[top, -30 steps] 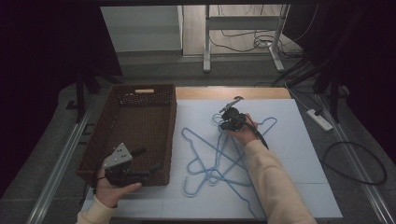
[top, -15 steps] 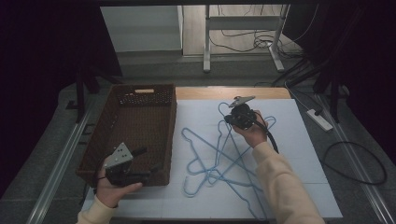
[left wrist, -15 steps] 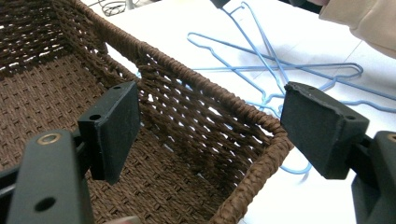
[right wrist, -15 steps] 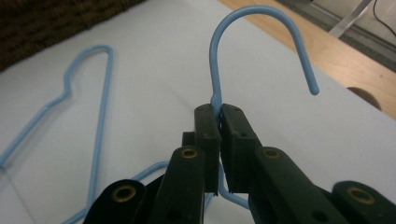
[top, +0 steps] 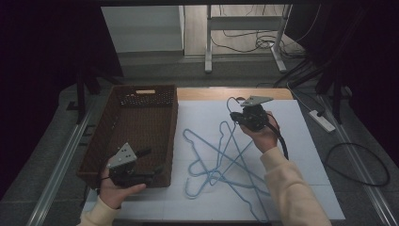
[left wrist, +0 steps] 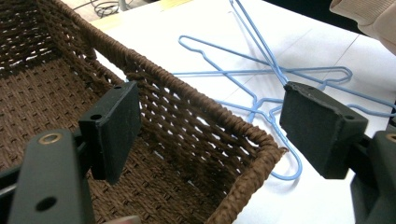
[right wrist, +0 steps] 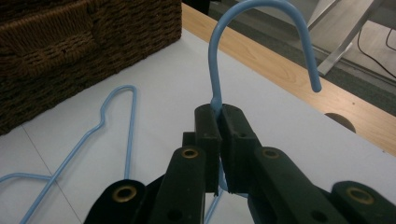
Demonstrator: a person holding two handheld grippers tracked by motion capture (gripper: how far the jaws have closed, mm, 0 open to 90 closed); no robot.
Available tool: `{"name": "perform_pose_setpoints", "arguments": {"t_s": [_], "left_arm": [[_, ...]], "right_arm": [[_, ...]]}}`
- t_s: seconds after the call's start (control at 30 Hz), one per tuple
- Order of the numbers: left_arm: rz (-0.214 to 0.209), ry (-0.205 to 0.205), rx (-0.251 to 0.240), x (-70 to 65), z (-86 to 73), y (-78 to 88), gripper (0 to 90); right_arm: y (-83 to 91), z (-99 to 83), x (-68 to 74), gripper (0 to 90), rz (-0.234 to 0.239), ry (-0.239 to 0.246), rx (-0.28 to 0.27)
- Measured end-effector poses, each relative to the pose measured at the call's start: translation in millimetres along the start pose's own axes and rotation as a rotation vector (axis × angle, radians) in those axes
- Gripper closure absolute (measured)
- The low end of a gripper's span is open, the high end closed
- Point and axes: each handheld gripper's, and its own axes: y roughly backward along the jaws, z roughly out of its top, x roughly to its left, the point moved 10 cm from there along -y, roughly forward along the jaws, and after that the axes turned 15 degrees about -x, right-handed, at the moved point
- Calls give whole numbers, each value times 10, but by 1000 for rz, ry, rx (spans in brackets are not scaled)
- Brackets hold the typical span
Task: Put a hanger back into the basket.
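The right gripper (right wrist: 218,116) is closed tightly on the neck of a blue hanger (right wrist: 219,60). The left gripper (left wrist: 210,126) has its jaws wide open around the near corner of the brown basket (left wrist: 196,116), not pressing it.

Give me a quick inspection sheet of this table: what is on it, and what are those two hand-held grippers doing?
Surface: white sheet over a wooden table.
Job's things: blue wire hangers tangled on the sheet; one lifted hanger raised by its hook; brown woven basket at left, nothing seen inside.
Clutter: nothing seen.
Grippers: right hand-held gripper shut on the lifted hanger's neck; left hand-held gripper open at the basket's near corner.
Cables: black cable trailing from the right gripper; floor cables and a power strip.
Surroundings: dark room, metal table legs behind.
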Motion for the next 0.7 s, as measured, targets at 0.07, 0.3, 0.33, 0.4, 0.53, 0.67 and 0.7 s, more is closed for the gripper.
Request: {"name": "perform_pose_setpoints", "arguments": {"t_s": [0.07, 0.3, 0.33, 0.4, 0.53, 0.67, 0.7], "left_arm": [[-3, 1, -3, -12, 20, -9, 214], [-21, 5, -4, -108, 128, -84, 223], [-30, 9, -3, -133, 152, -106, 223], [-43, 15, 1, -177, 190, -151, 225], [-57, 22, 13, -230, 227, -236, 225], [-65, 41, 30, -253, 242, -341, 226], [-67, 41, 35, -262, 247, -370, 226]], "right_arm": [[22, 19, 1, 859, -4, 2, -7], [137, 129, 68, 860, -10, -6, -43], [150, 144, 77, 860, -10, -5, -47], [192, 187, 112, 860, -13, -2, -57], [241, 235, 178, 860, -17, 2, -69], [275, 275, 232, 860, -20, 13, -80], [282, 282, 244, 860, -19, 12, -81]]}}
